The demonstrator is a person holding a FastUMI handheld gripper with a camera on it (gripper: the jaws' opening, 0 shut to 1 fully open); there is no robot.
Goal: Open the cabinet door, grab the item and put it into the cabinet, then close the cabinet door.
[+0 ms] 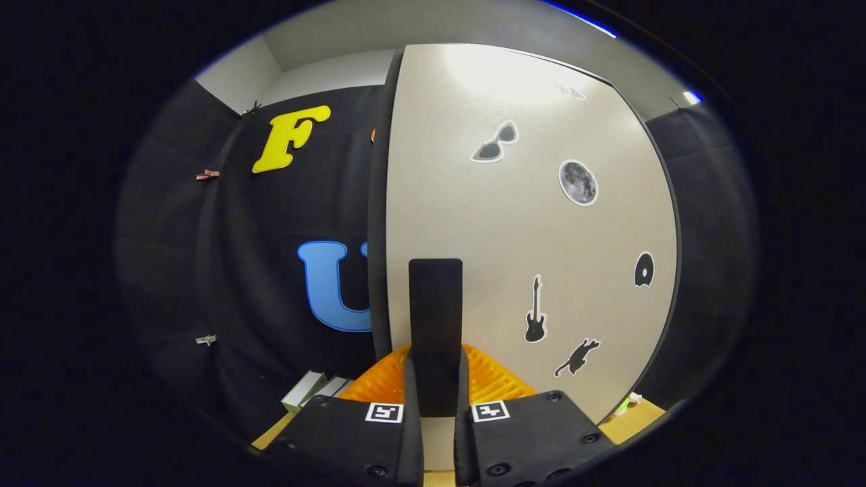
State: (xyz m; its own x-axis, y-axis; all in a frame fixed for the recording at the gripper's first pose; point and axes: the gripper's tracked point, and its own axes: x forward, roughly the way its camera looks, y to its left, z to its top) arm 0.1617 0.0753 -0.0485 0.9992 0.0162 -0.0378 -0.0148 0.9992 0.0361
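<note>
Gripper (436, 399) sat close against the pale, smooth-faced cabinet door (528, 223), its fingers drawn nearly together around the flat black upright handle (436, 318) fixed near the door's left edge. The handle filled the narrow gap between them, and both fingers appeared to press its sides, so I judged it clamped. That grip made sense for the task: the handle sits at the free edge, where a pull would swing the panel most easily.

Door surface was matte with a soft sheen from the overhead light, and its dark edge band (379, 223) showed on the left. The face was dressed with flat stickers: sunglasses (496, 143), a round grey moon (578, 182), a black guitar (535, 311), a leaping cat silhouette (577, 357) and a small disc shape (643, 269).

Ribbed orange plastic (494, 382) showed behind the fingertips on either side of the handle; whether it belonged to the gripper or to something beyond, I could not tell.

Item to be stowed: uncertain. Pale boxes (308, 391) lay on the tan tabletop (632, 421) left of the fingers, beyond the door's edge, and a small green and white object (626, 404) lay to the right, low beside the cabinet. Either could be the item.

Judged stage: the door-handling step, whether opening or closing I could not say.
</note>
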